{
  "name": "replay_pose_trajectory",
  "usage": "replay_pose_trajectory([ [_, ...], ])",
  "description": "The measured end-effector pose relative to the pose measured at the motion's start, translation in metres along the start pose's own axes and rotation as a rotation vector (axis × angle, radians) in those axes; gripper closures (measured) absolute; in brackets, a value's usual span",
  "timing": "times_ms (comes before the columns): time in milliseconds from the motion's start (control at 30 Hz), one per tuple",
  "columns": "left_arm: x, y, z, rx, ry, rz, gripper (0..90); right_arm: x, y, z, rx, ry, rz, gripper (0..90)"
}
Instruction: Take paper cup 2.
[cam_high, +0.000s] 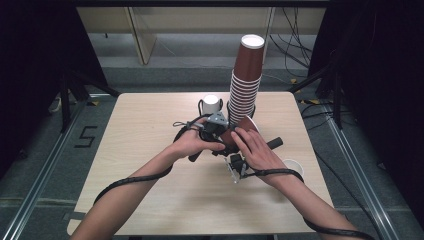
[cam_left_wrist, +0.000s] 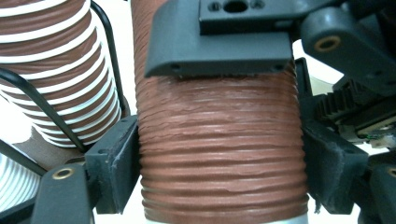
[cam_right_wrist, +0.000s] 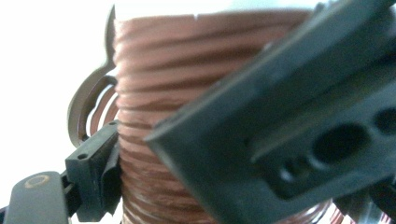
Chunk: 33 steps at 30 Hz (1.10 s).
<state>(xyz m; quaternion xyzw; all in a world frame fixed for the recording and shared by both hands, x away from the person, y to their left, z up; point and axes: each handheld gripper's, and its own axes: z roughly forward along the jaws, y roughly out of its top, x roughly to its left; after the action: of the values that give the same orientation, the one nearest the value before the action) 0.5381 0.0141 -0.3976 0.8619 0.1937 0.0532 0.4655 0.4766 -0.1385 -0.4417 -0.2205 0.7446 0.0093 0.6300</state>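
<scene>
Both grippers met at table centre on a short stack of brown cups (cam_high: 239, 131), the left gripper (cam_left_wrist: 219, 177) clamping its ribbed sides, the right gripper's (cam_right_wrist: 187, 186) hold unclear (too blurred), separation unfinished, the tall stack (cam_high: 246, 85) at twelve o'clock.

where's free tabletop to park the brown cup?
Bare table left of the hands and along the near edge. Crowded at centre back: tall cup stack, white cup, held brown cup; another white cup by the right wrist.
</scene>
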Motion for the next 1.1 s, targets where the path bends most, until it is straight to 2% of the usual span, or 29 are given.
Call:
replay_pose_trajectory([
  [67,0.0,0.0,0.0,-0.006,0.005,-0.007,22.4,-0.001,0.001,-0.001,0.0,0.004,-0.017,11.4],
  [300,0.002,-0.001,-0.001,-0.021,0.006,-0.011,22.4,-0.001,0.001,-0.002,-0.017,0.002,-0.006,7.1],
  [367,0.003,-0.001,-0.003,-0.022,0.014,-0.009,22.5,-0.003,0.001,-0.005,-0.018,0.007,-0.021,7.0],
  [500,0.006,-0.003,-0.005,-0.033,0.016,-0.018,22.4,-0.003,0.001,-0.009,-0.027,-0.008,-0.008,7.0],
  [600,0.007,-0.005,-0.007,-0.035,0.023,-0.025,22.4,-0.006,0.001,-0.013,-0.034,-0.03,-0.013,7.0],
  [633,0.008,-0.005,-0.008,-0.033,0.025,-0.023,22.5,-0.007,0.001,-0.014,-0.029,-0.024,-0.018,7.0],
  [700,0.008,-0.006,-0.008,-0.045,0.019,-0.035,22.5,-0.008,0.001,-0.016,-0.047,-0.035,-0.016,7.2],
  [767,0.009,-0.007,-0.01,-0.042,0.028,-0.029,22.5,-0.008,0.0,-0.019,-0.038,-0.035,0.002,7.3],
  [800,0.01,-0.007,-0.011,-0.041,0.029,-0.03,22.4,-0.014,0.0,-0.019,-0.056,-0.042,-0.063,7.4],
  [833,0.01,-0.007,-0.011,-0.041,0.032,-0.029,22.4,-0.014,0.0,-0.02,-0.065,-0.066,-0.044,7.7],
  [867,0.011,-0.008,-0.011,-0.042,0.034,-0.033,22.4,-0.014,-0.001,-0.021,-0.068,-0.058,-0.043,7.9],
  [900,0.011,-0.008,-0.012,-0.044,0.035,-0.035,22.4,-0.011,-0.001,-0.024,-0.046,-0.032,-0.012,8.2],
  [933,0.012,-0.008,-0.012,-0.049,0.037,-0.041,22.4,-0.01,-0.001,-0.025,-0.037,-0.032,0.01,8.7],
  [1067,0.014,-0.01,-0.013,-0.059,0.033,-0.042,22.4,-0.012,-0.003,-0.028,-0.051,-0.043,0.031,9.8],
  [1100,0.014,-0.011,-0.014,-0.061,0.036,-0.043,22.5,-0.013,-0.004,-0.029,-0.055,-0.048,0.054,10.0],
])
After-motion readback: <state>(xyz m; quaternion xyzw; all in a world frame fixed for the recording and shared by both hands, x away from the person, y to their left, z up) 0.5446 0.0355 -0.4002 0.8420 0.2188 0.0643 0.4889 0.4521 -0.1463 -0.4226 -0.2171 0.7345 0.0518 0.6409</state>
